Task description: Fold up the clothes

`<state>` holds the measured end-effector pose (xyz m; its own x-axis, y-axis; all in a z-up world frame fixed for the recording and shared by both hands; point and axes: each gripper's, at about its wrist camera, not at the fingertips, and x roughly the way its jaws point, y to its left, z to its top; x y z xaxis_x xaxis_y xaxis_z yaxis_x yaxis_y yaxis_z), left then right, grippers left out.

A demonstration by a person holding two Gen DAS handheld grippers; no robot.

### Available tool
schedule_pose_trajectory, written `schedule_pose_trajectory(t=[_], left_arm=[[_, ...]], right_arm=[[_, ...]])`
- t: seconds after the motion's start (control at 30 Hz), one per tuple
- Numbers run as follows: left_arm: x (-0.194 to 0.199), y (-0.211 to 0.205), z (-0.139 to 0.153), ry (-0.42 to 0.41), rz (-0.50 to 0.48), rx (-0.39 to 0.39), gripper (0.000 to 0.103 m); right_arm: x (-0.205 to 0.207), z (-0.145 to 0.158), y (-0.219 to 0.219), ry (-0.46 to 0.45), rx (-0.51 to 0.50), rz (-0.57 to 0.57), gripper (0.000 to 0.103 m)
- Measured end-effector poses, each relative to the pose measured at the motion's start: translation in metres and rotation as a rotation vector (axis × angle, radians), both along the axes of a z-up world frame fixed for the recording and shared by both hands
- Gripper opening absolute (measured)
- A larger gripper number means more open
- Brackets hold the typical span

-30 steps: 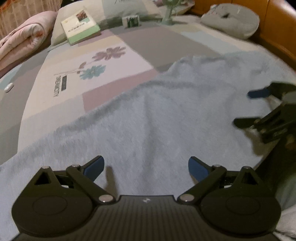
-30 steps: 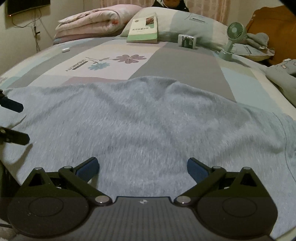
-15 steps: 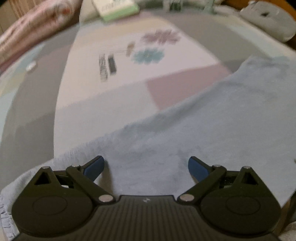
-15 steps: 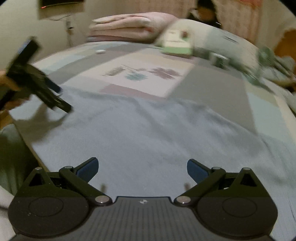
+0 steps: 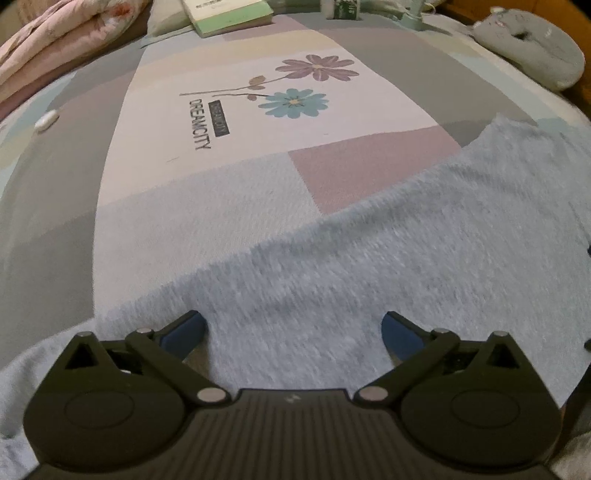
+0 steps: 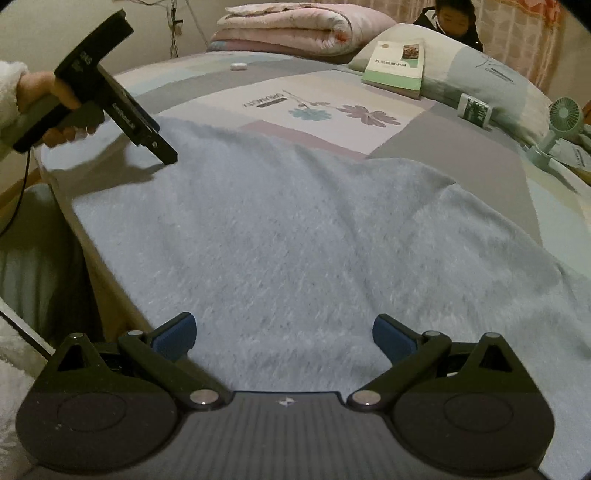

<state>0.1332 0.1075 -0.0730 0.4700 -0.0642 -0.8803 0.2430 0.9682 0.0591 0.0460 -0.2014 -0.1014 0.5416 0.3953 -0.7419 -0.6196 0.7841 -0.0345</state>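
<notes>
Nearest, both sets of tongs hung spread wide apart w/ nothing between the blue pads. The left tongs (image 5: pixel 291 326) sat over the near-left part of the pale blue fuzzy knit garment (image 5: pixel 369 266); the right tongs (image 6: pixel 282 330) sat over its near middle. In the right wrist view the left tongs (image 6: pixel 168 155) also showed from outside, tips down at or just above the garment's far-left corner by the bed's edge; contact couldn't be confirmed.

Handling, as a guess: soft, limp, light-to-medium weight, fluffy pile so not slippery — pads should bite well. It'd drape and sag, not hold shape, so a one-point pinch would bunch it. Best hold prob. at edges/corners, one per tongs, e.g. the left corner and the matching edge on the right, then lift and lay over. Pinching mid-panel would likely pick up just a tuft or a hump.

Looks: spread mostly flat across the near part of the patchwork pastel bed cover w/ flower print (image 5: pixel 236 122), a few shallow creases, far edge wavy and rising to a peak on the right. Its near side reached the bed's edge. Whether a top or sth else, couldn't tell; no sleeves or collar clearly seen.

Farther off: a green-edged paperback book (image 6: pixel 397 64) leaning on a pale pillow, a small mint desk fan (image 6: pixel 556 127), and a rolled pink quilt (image 6: pixel 295 24) at the head end.
</notes>
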Motion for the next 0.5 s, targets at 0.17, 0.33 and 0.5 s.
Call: schedule_pose_trajectory(t=[0.17, 0.33, 0.5], left_arm=[[-0.027, 0.012, 0.018, -0.03, -0.08, 0.066, 0.101], [-0.062, 0.051, 0.013, 0.013, -0.076, 0.018, 0.101], [-0.089, 0.093, 0.001, 0.051, 0.009, -0.018, 0.103]], right_arm=[[0.0, -0.001, -0.001, 0.0, 0.001, -0.024, 0.103], [-0.001, -0.001, -0.002, -0.006, 0.007, -0.028, 0.103], [-0.001, -0.001, -0.003, -0.007, 0.008, -0.028, 0.103]])
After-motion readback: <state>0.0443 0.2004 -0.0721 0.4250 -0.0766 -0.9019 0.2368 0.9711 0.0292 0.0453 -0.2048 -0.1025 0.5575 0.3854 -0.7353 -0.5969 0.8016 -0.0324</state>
